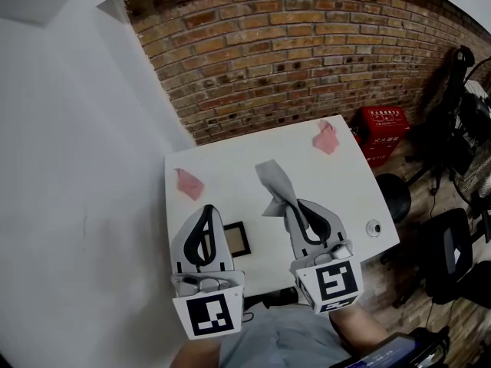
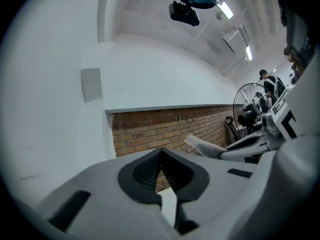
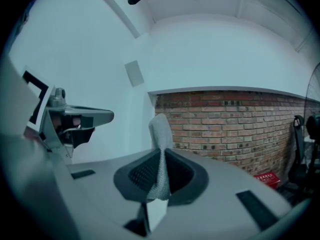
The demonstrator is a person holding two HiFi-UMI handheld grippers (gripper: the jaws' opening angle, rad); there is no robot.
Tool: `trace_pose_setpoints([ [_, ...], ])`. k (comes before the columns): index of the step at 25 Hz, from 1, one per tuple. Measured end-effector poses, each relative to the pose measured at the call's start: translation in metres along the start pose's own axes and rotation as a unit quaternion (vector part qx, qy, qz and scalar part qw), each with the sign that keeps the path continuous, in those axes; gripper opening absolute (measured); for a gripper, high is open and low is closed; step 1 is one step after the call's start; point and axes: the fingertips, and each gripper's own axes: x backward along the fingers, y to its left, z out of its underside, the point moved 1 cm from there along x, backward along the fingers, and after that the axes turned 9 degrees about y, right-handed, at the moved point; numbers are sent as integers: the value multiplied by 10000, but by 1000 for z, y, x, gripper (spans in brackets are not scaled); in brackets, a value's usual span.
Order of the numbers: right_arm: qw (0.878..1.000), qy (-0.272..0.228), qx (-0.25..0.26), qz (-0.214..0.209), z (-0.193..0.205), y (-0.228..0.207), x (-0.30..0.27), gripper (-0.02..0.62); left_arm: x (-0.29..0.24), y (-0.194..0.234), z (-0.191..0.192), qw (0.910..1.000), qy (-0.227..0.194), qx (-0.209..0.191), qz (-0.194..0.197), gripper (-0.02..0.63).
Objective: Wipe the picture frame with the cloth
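- Left gripper (image 1: 205, 210): pale grey moulded shell, two tapering jaws edged in black.
- Pads (image 2: 145, 173) inside the left gripper's jaws: black, finely ribbed.
- Left marker cube (image 1: 209, 315), at the gripper's rear end: white faces, black square pattern.
- Right gripper (image 1: 291, 207): the same grey shell and black ribbed lining, with dark rectangular slots (image 3: 255, 204) set in the shell on either side behind the jaws.
- Right marker cube (image 1: 335, 282), at the rear end: white, with a black square pattern.
- Silvery metal fittings (image 1: 198, 283) between shell and cube.
- Garment (image 1: 280, 342) behind both cubes: plain grey.
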Motion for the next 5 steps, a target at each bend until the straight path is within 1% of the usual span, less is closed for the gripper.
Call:
trace_pose_setpoints([
  [5, 10000, -37, 14, -16, -1, 3, 3, 29, 4, 1, -2, 10000, -30, -9, 5, 9],
])
